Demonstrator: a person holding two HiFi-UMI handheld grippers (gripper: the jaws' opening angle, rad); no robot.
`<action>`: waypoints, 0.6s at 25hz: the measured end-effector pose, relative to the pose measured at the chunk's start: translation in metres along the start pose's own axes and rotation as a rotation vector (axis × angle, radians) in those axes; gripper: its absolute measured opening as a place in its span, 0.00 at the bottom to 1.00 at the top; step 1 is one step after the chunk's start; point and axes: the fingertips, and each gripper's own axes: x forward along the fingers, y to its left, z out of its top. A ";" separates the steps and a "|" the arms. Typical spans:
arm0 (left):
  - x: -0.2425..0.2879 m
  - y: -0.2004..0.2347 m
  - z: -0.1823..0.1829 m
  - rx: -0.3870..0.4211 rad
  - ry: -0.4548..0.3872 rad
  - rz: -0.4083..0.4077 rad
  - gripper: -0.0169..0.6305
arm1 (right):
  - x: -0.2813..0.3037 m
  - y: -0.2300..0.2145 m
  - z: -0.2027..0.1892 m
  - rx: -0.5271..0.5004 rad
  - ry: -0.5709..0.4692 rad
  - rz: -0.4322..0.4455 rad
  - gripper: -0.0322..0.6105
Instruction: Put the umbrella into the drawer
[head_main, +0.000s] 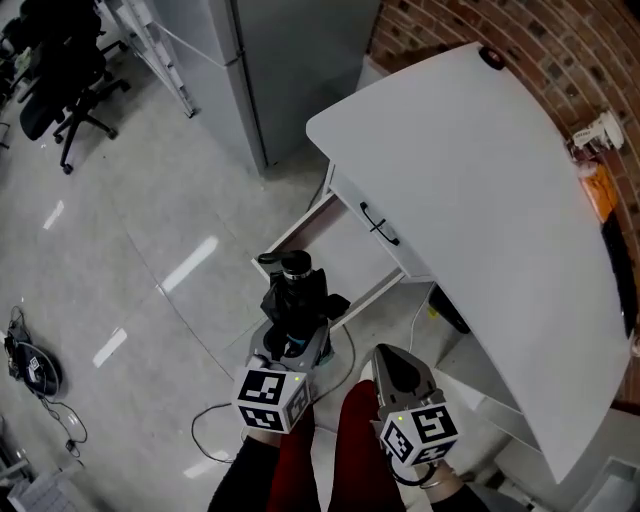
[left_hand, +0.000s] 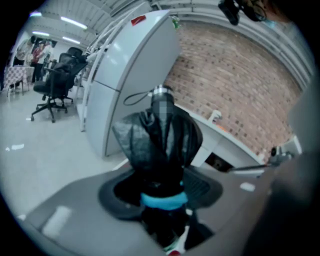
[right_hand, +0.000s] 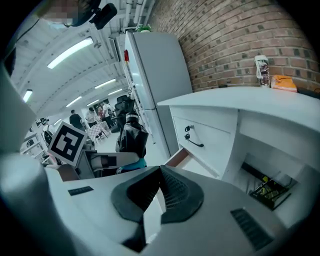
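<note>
A black folded umbrella (head_main: 296, 292) with a blue band stands upright in my left gripper (head_main: 288, 345), which is shut on its lower part. In the left gripper view the umbrella (left_hand: 159, 142) fills the middle, clamped between the jaws of the left gripper (left_hand: 161, 192). An open drawer (head_main: 335, 248) juts from the white desk (head_main: 480, 170) just beyond the umbrella, below a closed drawer front with a black handle (head_main: 379, 224). My right gripper (head_main: 397, 372) is shut and holds nothing. The right gripper (right_hand: 160, 172) view has the umbrella (right_hand: 131, 139) at its left and the open drawer's edge (right_hand: 177, 157) ahead.
A grey fridge (head_main: 245, 70) stands left of the desk, against a brick wall (head_main: 560, 50). Office chairs (head_main: 60, 75) are at the far left. Cables (head_main: 35, 370) lie on the floor. An orange packet (head_main: 597, 190) and a white plug (head_main: 598, 131) sit at the desk's far edge.
</note>
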 end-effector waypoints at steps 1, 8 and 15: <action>0.009 0.001 -0.008 0.000 0.006 0.001 0.38 | 0.007 -0.003 -0.008 0.003 0.010 0.002 0.05; 0.073 0.016 -0.041 0.035 0.010 -0.023 0.38 | 0.058 -0.024 -0.056 -0.002 0.064 -0.010 0.05; 0.126 0.038 -0.082 0.097 0.085 -0.033 0.38 | 0.099 -0.049 -0.097 0.016 0.110 -0.050 0.05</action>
